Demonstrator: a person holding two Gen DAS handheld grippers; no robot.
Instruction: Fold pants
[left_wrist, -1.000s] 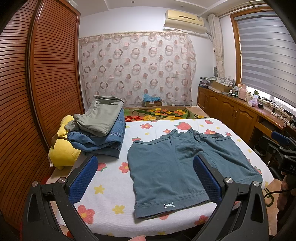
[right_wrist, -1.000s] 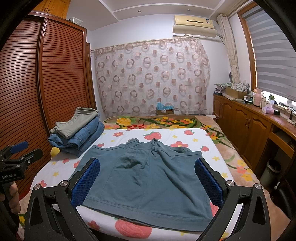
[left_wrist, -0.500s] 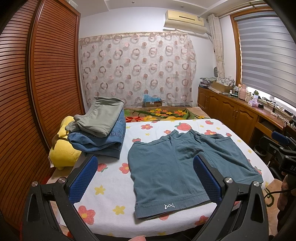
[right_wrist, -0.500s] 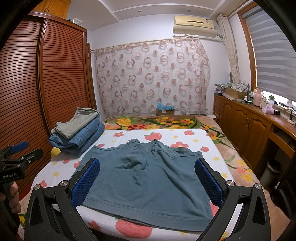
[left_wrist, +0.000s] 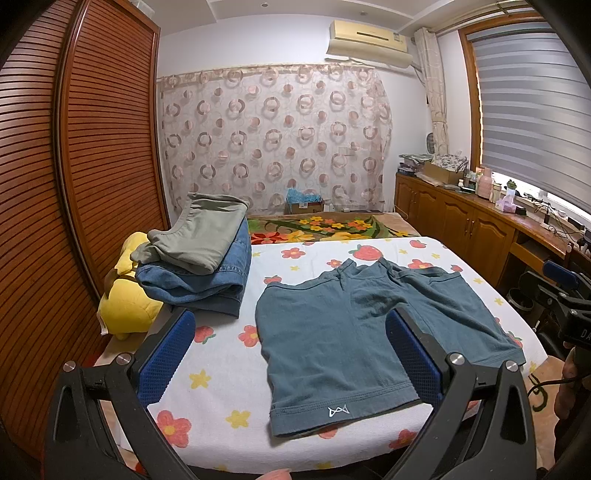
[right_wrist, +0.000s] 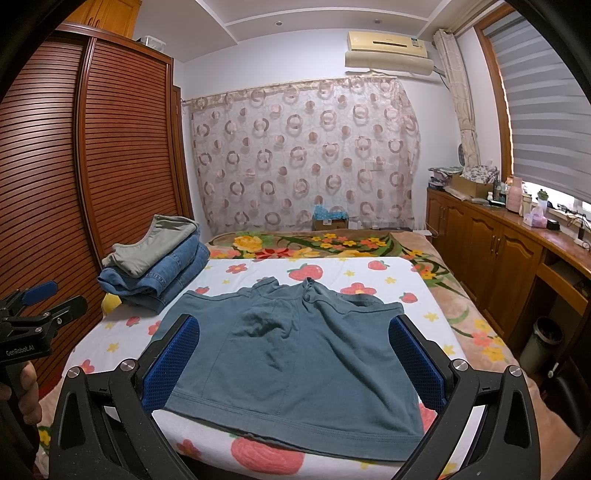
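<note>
Fingers of the left hand-held gripper (left_wrist: 290, 358) stand wide apart with nothing between their blue pads, and it hangs above the near edge of the bed (left_wrist: 221, 373), short of any cloth. Just ahead of it and a little toward its right finger lie the teal shorts (left_wrist: 351, 332), spread flat with the leg hems nearest and the waistband farthest; the hem bearing a small white logo sits almost under that right finger. The right hand-held gripper (right_wrist: 295, 358) is spread just as wide and also empty, and the same shorts fill the space straight ahead of it, the hem of the other leg lying just beyond its fingertips. Each tool seems lined up with its own leg, which suits a first fold: probably one leg gets pinched at hem or side seam and carried over the other.

Ahead and off to the left of both tools, near the bed's far left corner, sits a pile of folded clothes (left_wrist: 199, 258), an olive garment on top of denim, likely finished work and a hint at where these shorts end up. A yellow plush toy (left_wrist: 127, 306) is wedged just beside that pile, against the slatted wardrobe (left_wrist: 74, 184). Farther out, a flowered blanket (left_wrist: 325, 227) covers the bed's far end below a curtain (left_wrist: 277, 129) patterned with circles.
</note>
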